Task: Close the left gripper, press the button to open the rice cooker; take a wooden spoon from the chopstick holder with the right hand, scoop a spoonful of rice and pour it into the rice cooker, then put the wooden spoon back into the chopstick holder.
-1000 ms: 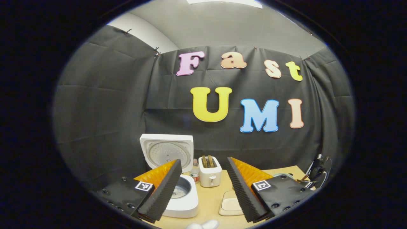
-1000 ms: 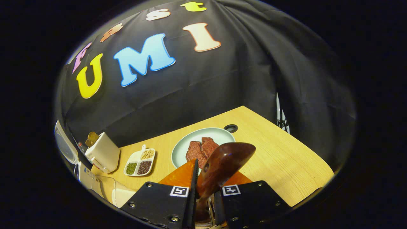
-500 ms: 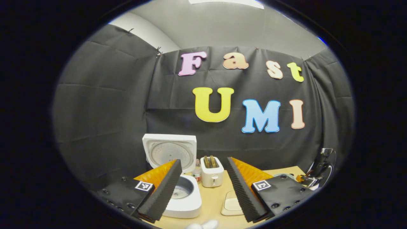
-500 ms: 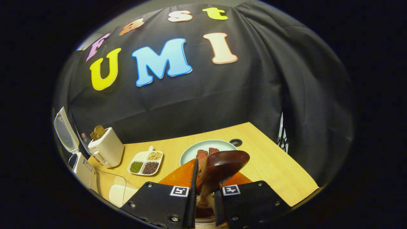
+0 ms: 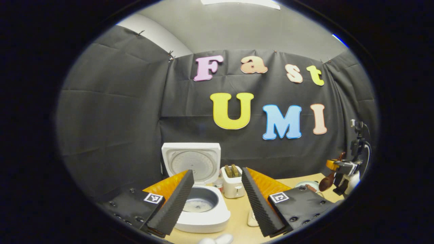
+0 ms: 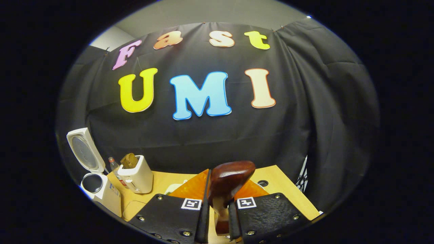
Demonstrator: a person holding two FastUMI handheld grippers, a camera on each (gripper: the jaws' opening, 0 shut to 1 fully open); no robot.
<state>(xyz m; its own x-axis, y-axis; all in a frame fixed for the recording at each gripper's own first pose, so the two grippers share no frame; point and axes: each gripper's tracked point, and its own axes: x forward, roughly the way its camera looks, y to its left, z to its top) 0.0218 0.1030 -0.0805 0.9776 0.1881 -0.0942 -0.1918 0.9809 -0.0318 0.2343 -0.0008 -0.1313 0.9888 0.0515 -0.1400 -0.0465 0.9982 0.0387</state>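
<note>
A toaster (image 5: 233, 181) stands just beside the open rice cooker (image 5: 202, 206) on the tabletop (image 5: 237, 217). Left tongs (image 5: 214, 189) gape empty before the cooker; right tongs (image 6: 217, 200) clamp the wooden spoon (image 6: 228, 179).

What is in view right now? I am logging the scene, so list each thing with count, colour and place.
White rice cooker: one, lid up, table's left side.
White toaster with toast: one, right of the cooker.
Small clear bottle: one, between cooker and toaster.
Pale green plate: one, far right of the table.
Light wooden table: one, under everything.
Dark brown wooden spoon: one, bowl up, between the right jaws.
Left gripper: jaws apart, above the cooker.
Right gripper: jaws closed on the spoon's handle.
</note>
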